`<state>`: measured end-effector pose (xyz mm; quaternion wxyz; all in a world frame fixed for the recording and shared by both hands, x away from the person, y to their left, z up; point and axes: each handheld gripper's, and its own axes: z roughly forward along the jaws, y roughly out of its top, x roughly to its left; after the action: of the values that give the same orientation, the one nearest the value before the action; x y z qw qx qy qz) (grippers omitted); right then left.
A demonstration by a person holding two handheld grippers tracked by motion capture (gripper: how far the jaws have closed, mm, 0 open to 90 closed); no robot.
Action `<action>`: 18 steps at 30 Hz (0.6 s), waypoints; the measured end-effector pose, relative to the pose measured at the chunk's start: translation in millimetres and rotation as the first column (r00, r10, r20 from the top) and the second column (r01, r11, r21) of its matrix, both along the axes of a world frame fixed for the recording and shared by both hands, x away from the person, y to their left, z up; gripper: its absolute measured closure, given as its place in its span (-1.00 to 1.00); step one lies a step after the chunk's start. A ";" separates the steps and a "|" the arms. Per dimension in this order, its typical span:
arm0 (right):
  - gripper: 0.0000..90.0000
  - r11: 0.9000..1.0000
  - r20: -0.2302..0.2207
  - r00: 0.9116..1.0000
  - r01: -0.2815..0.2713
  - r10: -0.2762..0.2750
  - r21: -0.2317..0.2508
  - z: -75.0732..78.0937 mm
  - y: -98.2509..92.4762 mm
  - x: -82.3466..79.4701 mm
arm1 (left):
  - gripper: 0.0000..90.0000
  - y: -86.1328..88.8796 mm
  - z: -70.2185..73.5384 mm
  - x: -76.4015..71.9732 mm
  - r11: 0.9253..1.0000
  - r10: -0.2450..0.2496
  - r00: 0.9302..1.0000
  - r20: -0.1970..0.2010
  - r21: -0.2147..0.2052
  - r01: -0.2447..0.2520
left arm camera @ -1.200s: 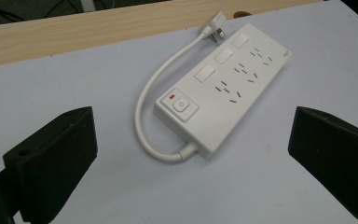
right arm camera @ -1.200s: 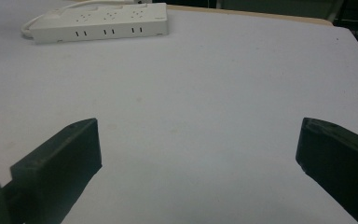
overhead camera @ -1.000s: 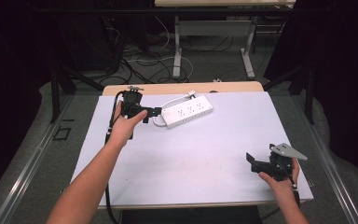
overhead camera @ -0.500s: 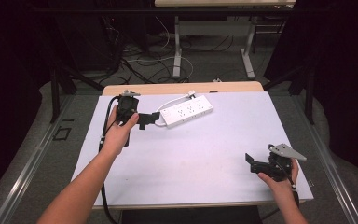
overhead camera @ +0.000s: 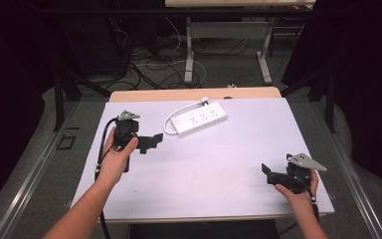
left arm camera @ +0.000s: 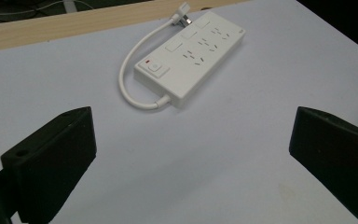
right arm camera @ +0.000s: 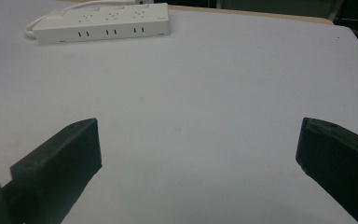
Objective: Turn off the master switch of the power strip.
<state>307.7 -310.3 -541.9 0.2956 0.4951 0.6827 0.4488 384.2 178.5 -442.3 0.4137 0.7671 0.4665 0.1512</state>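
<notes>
We held the left gripper (overhead camera: pixel 151 142) spread wide near the power strip (overhead camera: pixel 199 119); approaching squarely across its narrow body seemed best.

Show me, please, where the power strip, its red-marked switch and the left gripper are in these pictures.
power strip (overhead camera: pixel 200 119), high view, middle of its socket face.
switch (left arm camera: pixel 154 66), left gripper view, on the button.
left gripper (overhead camera: pixel 151 143), high view, midway between its fingertips.
</notes>
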 end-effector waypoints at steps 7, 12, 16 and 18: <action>-1.00 1.000 0.000 1.000 0.001 -0.001 0.000 -0.2 0.2 0.0 | -0.98 7.5 -17.8 -15.0 0.999 0.023 1.000 -0.004 -0.023 -0.023; -1.00 1.000 -0.005 1.000 0.005 -0.005 0.001 0.5 0.6 -1.0 | -0.98 12.1 -30.4 -24.8 0.998 0.039 0.999 -0.010 -0.050 -0.040; -1.00 1.000 -0.004 1.000 0.005 -0.005 0.000 0.8 0.1 -1.2 | -0.98 17.9 -42.1 -31.8 0.996 0.059 0.998 -0.017 -0.071 -0.060; -1.00 1.000 0.002 1.000 0.006 -0.006 0.006 0.8 0.0 -1.1 | -0.98 20.7 -49.1 -34.8 0.994 0.063 0.998 -0.024 -0.084 -0.065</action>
<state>306.6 -310.3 -541.1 0.2960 0.4976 0.6797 0.4503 349.4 199.2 -491.3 0.4359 0.7350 0.5012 0.1364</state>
